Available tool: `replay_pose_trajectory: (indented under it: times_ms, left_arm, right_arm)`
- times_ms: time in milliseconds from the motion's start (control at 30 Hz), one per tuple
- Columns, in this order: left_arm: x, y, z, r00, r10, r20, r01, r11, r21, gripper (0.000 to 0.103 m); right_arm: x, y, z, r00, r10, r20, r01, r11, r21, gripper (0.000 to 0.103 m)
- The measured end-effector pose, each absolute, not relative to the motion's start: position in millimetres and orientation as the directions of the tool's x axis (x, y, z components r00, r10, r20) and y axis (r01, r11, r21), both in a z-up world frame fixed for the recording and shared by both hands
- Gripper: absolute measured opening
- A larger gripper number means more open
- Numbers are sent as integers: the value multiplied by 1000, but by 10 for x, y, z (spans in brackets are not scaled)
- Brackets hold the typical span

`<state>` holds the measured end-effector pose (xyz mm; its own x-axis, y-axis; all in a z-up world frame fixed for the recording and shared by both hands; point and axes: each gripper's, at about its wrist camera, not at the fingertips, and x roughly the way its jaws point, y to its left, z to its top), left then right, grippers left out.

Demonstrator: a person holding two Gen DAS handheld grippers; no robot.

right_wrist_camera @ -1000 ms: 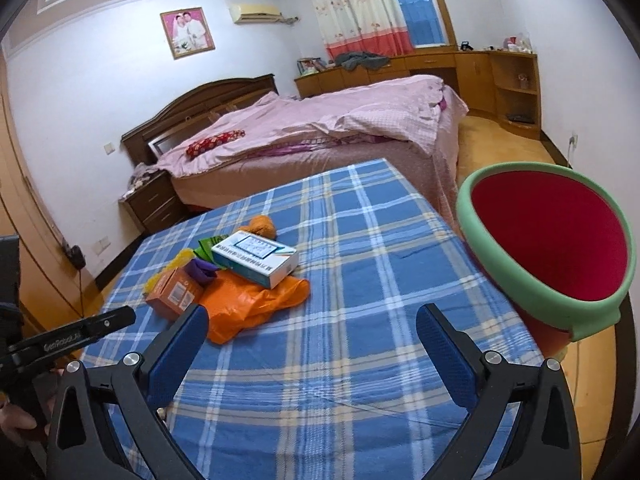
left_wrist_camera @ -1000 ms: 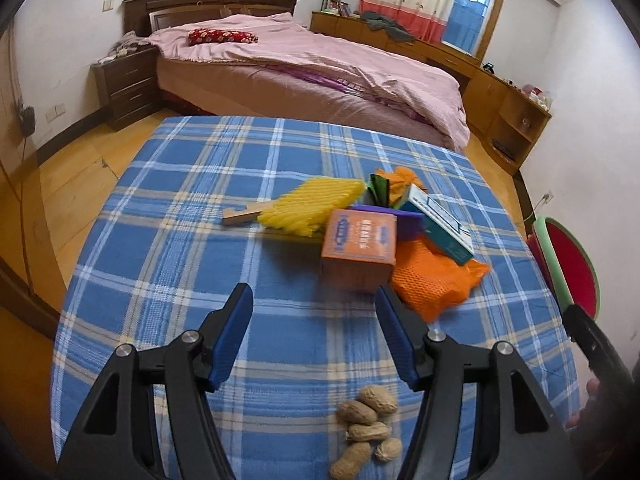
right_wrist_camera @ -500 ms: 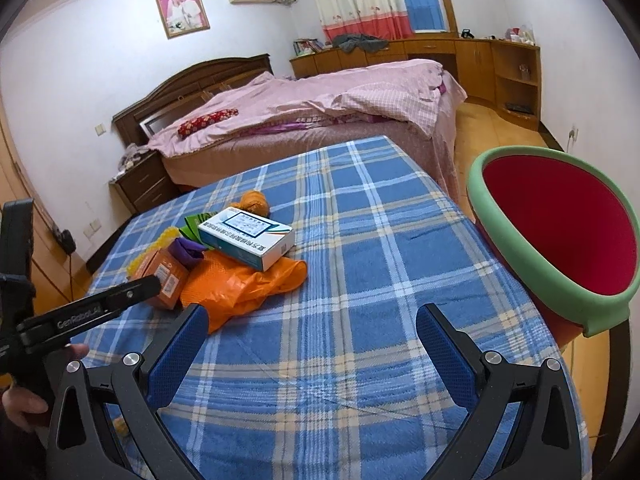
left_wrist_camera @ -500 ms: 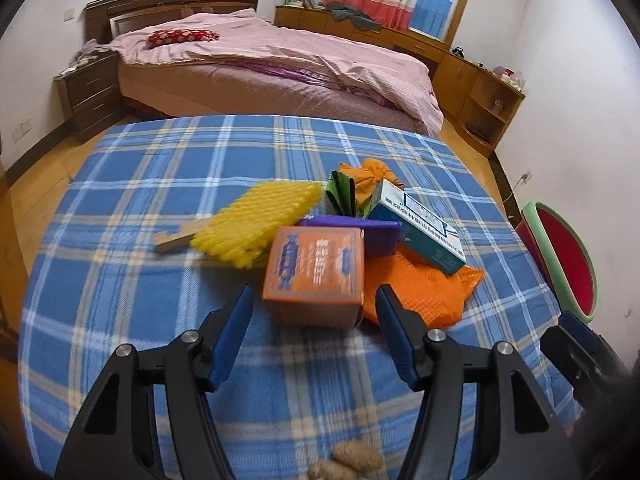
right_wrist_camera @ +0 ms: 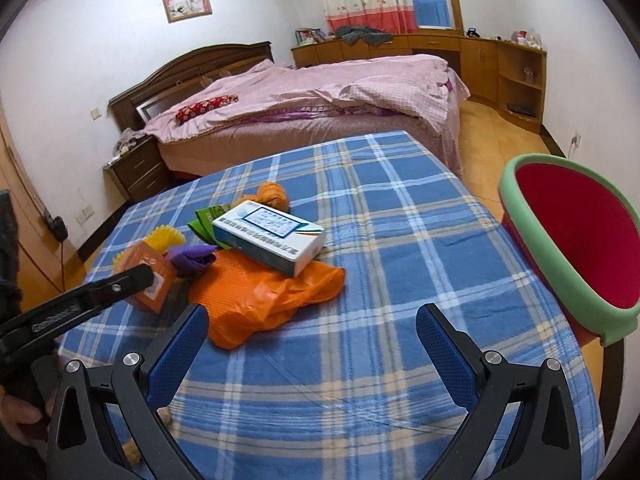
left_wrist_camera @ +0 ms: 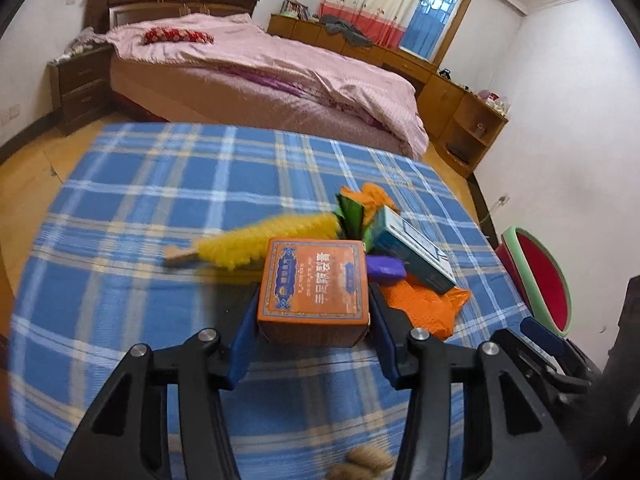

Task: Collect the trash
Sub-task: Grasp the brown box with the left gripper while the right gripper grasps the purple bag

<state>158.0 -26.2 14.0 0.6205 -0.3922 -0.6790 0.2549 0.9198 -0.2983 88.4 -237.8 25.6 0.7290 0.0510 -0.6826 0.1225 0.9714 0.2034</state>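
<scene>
On the blue plaid table (right_wrist_camera: 400,240) lies a heap of trash: an orange box (left_wrist_camera: 314,280), a yellow foam net (left_wrist_camera: 272,240), a purple scrap (left_wrist_camera: 384,266), a white and teal carton (right_wrist_camera: 268,238), green wrappers (right_wrist_camera: 204,220) and an orange plastic bag (right_wrist_camera: 272,292). My left gripper (left_wrist_camera: 314,300) is closing its jaws on the orange box (right_wrist_camera: 154,276), and both pads lie against its sides. My right gripper (right_wrist_camera: 312,316) is open and holds nothing, just short of the orange bag. Peanuts (left_wrist_camera: 362,462) lie on the cloth beneath my left gripper.
A red bin with a green rim (right_wrist_camera: 532,256) stands off the table's right edge. Beyond the table is a bed with a pink cover (right_wrist_camera: 320,92), then wooden cabinets (right_wrist_camera: 480,56) under the window. A person's hand (right_wrist_camera: 16,412) holds the left gripper's handle.
My left gripper moved forward from the peanuts to the orange box, and its jaws narrowed around it. My right gripper moved forward toward the orange bag and stayed open.
</scene>
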Motion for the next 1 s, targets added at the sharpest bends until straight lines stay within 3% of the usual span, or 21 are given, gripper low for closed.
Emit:
replay_pose_trajectory:
  times_ms: [467,733,833,900,933,1000]
  left_arm:
    - [1594,475,82,663,-276,-696,105,955,-279,51]
    - [1659,606,-24,661,-307,-685,99,940,-326,51]
    - [1650,600,-44,661,-321,-678,109,935,-337,51]
    - [1628,599,-47,666,-324,-672,113,934,-338,51]
    - [1633,599,-49,669,-324,-669,115,934,-338,51]
    - [1643,602,-48,673,-325,-665,117,934,-338,51]
  right_arm:
    - [1200,-1790,266,707,142,-693,-18,983,183,103]
    - [1431,-1545,236,695,195,-692,-106,980,170,102]
    - [1543,-1516,187,679,227,-698,-125,973,196,90]
    - [1615,-1498,127,655,240,-716,-126,970,210,69]
    - [1641,-1481,93,644,238,-727,-125,970,207,64]
    - [1647,-1473,38,629,235,-741,-125,971,202,42]
